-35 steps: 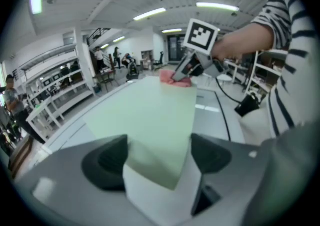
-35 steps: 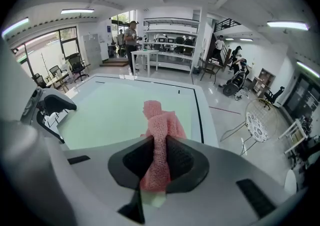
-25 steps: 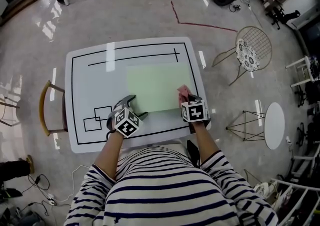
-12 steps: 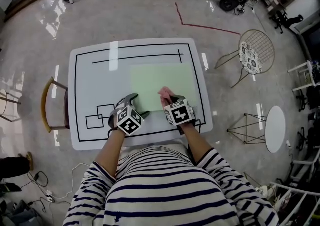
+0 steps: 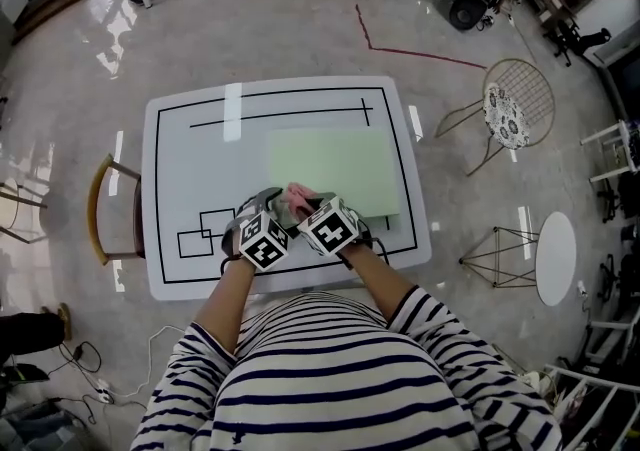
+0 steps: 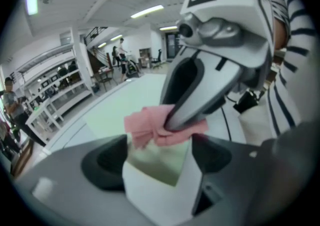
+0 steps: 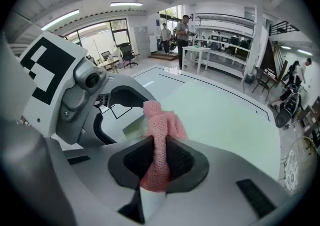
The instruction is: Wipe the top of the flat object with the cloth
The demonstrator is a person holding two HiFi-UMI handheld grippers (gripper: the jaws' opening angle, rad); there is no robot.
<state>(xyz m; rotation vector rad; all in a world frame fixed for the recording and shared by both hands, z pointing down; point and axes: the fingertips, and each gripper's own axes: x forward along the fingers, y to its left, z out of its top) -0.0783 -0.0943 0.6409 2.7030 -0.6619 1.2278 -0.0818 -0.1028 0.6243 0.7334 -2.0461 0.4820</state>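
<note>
Though tiny overhead, cloth (image 7: 159, 120) between jaws.

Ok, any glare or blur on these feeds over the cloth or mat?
Head view: sharp, with light streaks glaring on the table and floor, none on the mat. Left gripper view: strong fisheye, cloth soft, foreground blurred. Right gripper view: cloth crisp, edges bowed.

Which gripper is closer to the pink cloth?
Right. The right gripper has the pink cloth pinched between its fingers. The left gripper is open just beside it, with the cloth right in front of it.
</note>
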